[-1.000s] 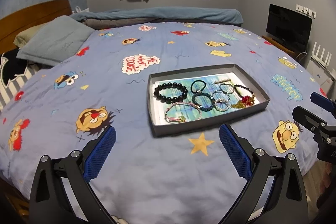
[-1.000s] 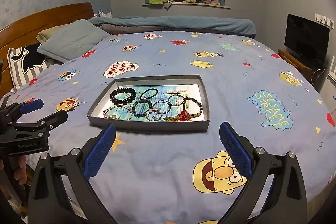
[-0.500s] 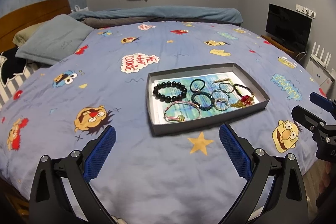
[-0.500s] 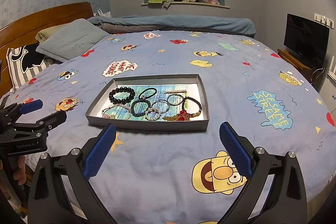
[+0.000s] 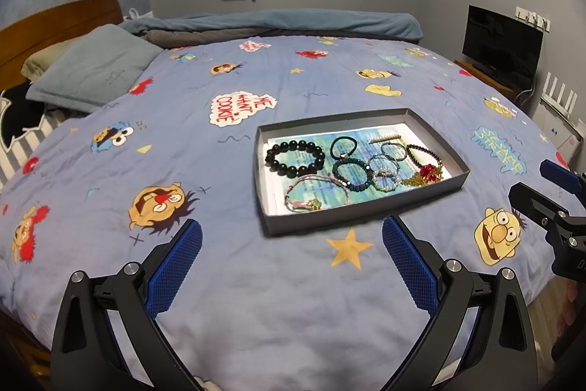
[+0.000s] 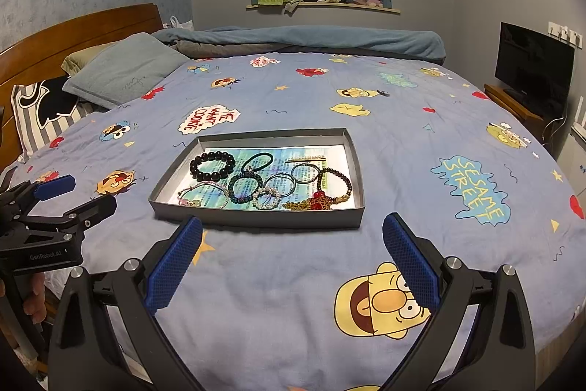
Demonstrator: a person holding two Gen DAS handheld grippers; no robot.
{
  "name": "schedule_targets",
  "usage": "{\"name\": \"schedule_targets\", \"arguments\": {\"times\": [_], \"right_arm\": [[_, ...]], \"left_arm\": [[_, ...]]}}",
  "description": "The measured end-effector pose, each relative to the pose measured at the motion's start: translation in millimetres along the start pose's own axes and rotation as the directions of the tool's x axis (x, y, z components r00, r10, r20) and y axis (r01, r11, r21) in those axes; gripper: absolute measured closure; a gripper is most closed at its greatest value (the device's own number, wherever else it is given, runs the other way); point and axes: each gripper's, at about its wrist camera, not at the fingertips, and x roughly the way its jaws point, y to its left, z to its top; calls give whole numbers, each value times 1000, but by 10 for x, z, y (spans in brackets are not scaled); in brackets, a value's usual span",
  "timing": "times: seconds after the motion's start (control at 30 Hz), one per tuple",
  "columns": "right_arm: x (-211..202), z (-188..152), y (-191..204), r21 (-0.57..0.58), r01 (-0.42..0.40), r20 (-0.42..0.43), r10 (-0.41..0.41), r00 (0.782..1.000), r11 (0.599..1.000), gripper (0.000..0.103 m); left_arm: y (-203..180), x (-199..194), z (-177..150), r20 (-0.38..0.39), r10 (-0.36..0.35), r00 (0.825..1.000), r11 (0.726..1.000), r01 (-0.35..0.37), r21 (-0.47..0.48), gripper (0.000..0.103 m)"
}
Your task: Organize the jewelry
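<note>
A shallow grey tray lies on the bed and holds several bracelets: a black bead bracelet, a pink cord bracelet, a dark teal bead bracelet, a pearl bracelet, a red and gold chain piece and a thin bar clip. My left gripper is open and empty, short of the tray's near left corner. My right gripper is open and empty in front of the tray's near wall.
The bed has a blue cartoon-print sheet. Pillows and a wooden headboard stand at the left. A folded blue blanket lies at the far side. A TV stands at the right.
Both grippers have crept slightly towards the tray and stay open. The jewelry has not moved.
</note>
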Motion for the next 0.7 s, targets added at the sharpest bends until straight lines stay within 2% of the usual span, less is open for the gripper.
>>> {"name": "schedule_targets", "arguments": {"times": [0.7], "right_arm": [[7, -11, -8, 5, -3, -4, 3, 1000, 1000, 6]], "left_arm": [[-35, 13, -19, 2, 5, 1000, 1000, -5, 5, 5]]}}
